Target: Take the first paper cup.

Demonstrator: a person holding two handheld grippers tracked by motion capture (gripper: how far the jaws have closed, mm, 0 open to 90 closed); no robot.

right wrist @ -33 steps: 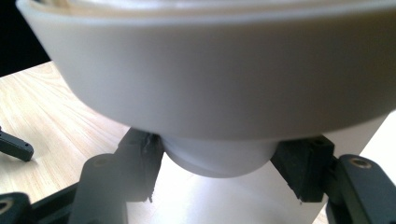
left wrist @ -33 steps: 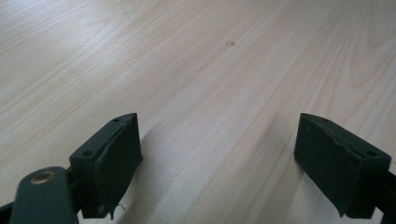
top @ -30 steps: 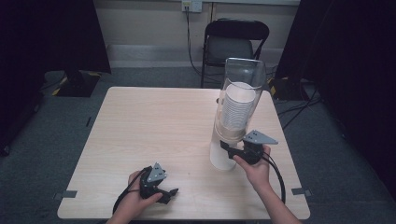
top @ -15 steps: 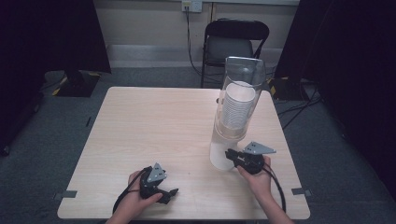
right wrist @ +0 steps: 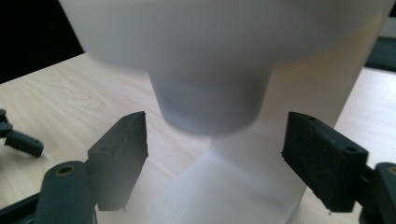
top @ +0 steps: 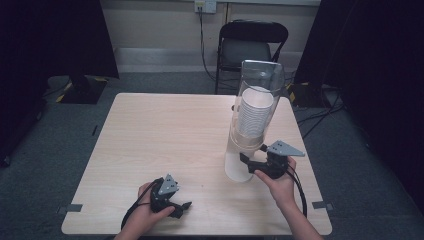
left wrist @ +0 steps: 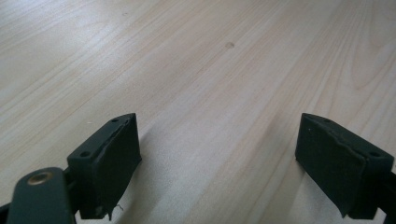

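A tall clear cup dispenser [top: 252,117] stands on the right half of the wooden table [top: 165,135], with a stack of white cups [top: 254,114] inside and a white base [top: 236,167]. My right gripper [top: 246,161] is open at the base's right side, jaws pointing left at it. In the right gripper view the bottom of a white cup [right wrist: 210,102] hangs just above and between the open jaws, with the white base [right wrist: 252,182] behind it. My left gripper [top: 183,208] rests open on the table near the front edge, with bare wood [left wrist: 210,93] between its jaws.
A black folding chair [top: 252,45] stands behind the table's far edge. Dark curtains flank the room and cables run along the floor at the right. In the right gripper view the left gripper [right wrist: 18,137] lies at the far left.
My right gripper has moved down and slightly left, from beside the dispenser's lower tube to the level of its base. The left gripper has stayed put.
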